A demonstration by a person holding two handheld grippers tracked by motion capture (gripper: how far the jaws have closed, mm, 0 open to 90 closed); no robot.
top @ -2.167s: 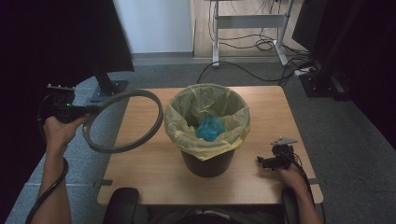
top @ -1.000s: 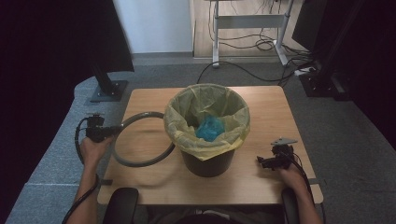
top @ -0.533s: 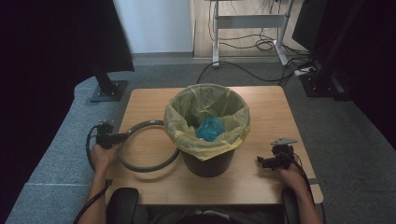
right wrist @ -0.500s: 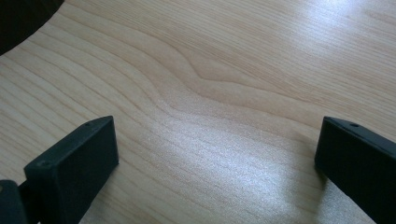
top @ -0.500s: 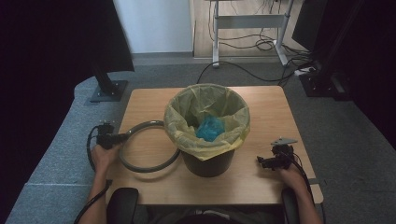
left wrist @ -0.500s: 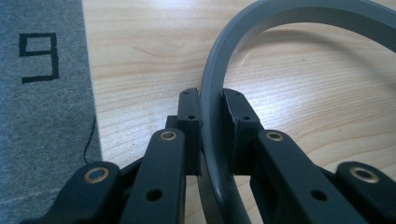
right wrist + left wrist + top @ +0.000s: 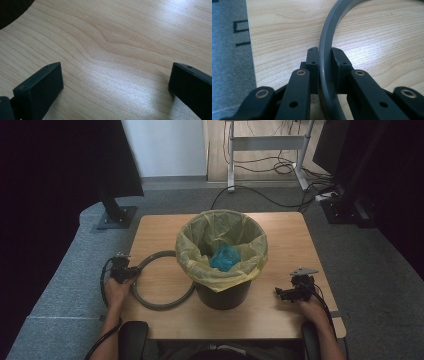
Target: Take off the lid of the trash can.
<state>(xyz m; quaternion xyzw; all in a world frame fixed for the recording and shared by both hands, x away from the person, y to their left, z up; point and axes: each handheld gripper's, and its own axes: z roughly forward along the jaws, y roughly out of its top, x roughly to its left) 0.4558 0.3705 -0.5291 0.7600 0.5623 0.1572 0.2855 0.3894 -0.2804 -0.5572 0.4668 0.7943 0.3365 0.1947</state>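
Here, view by view:
High view: the left claw (image 7: 131, 273) pinches the grey ring (image 7: 162, 304), which lies on the table (image 7: 285, 245) beside the bin (image 7: 222, 287).
Left gripper view: the jaws, just opened slightly, hold the ring (image 7: 325, 45) between them.
Right gripper view: the right claw (image 7: 116, 87) is spread wide over bare table.
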